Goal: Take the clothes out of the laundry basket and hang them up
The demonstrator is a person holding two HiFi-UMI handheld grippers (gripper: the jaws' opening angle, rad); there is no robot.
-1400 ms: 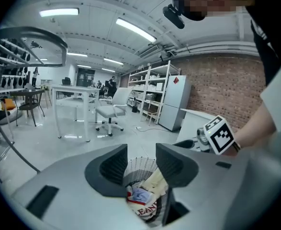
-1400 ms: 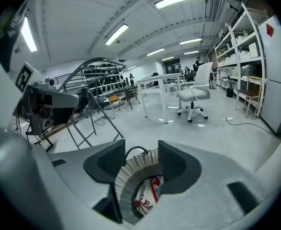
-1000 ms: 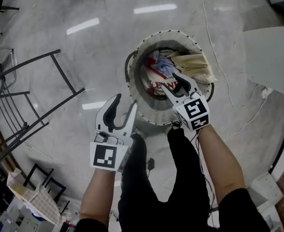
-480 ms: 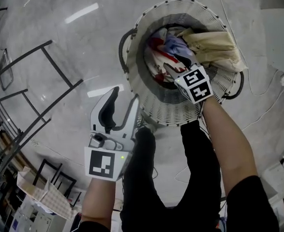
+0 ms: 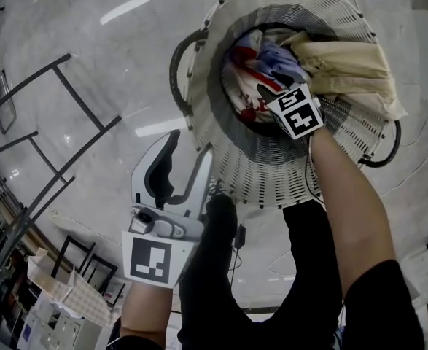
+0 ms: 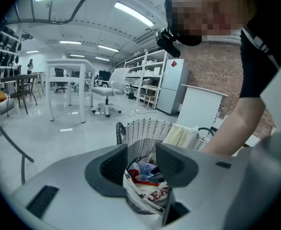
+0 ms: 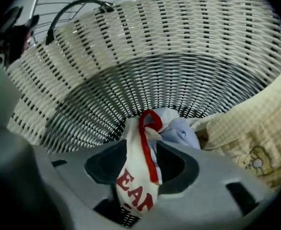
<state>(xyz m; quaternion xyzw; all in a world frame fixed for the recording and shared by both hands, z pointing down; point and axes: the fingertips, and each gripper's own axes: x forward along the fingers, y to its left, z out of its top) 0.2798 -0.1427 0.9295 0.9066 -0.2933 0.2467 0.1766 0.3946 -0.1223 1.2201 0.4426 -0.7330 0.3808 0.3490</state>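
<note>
White tee with red lettering (image 7: 136, 188) is bunched up in the wicker laundry basket (image 5: 272, 177), sitting between my right gripper (image 7: 139, 159) jaws. They've just been closing but aren't biting yet. It's soft, light, floppy stuff, so I'd pinch the thick fold by the red trim. Left gripper (image 5: 190, 148) hangs spread and empty outside.

A glossy pale-grey floor (image 5: 75, 71) mirrors white ceiling strip lights (image 6: 133, 14), with a black metal-tube rack (image 5: 60, 168) at left and perhaps stacked boxes (image 5: 53, 297) lower left.
</note>
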